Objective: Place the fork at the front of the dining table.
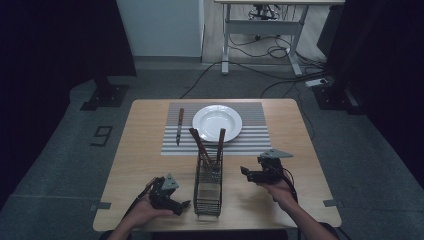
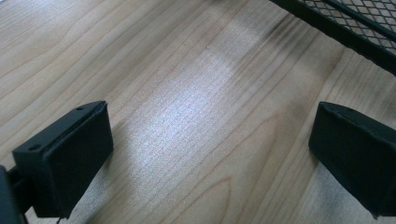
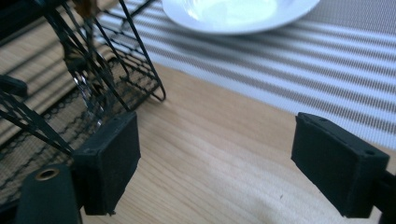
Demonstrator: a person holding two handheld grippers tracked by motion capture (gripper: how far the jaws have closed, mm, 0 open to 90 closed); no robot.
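Note:
A black wire caddy [image 1: 208,185] stands at the front middle of the wooden table [image 1: 145,150], and two wooden-handled utensils [image 1: 200,145] lean out of its top. My left gripper [image 1: 186,204] sits low by the caddy's left side, open over bare wood [image 2: 210,158], with the caddy's mesh edge [image 2: 355,28] at the upper right. My right gripper [image 1: 245,172] hovers to the right of the caddy and points at it. Its jaws stand open with nothing between them [image 3: 215,163]; the caddy's wire wall [image 3: 93,93] is just beyond the left jaw.
A white plate [image 1: 217,122] rests on a striped placemat [image 1: 250,140] at the table's far middle, also ahead of the right gripper [image 3: 233,14]. A wooden-handled knife [image 1: 179,126] lies left of the plate. Cables and a desk frame [image 1: 260,35] stand beyond the table.

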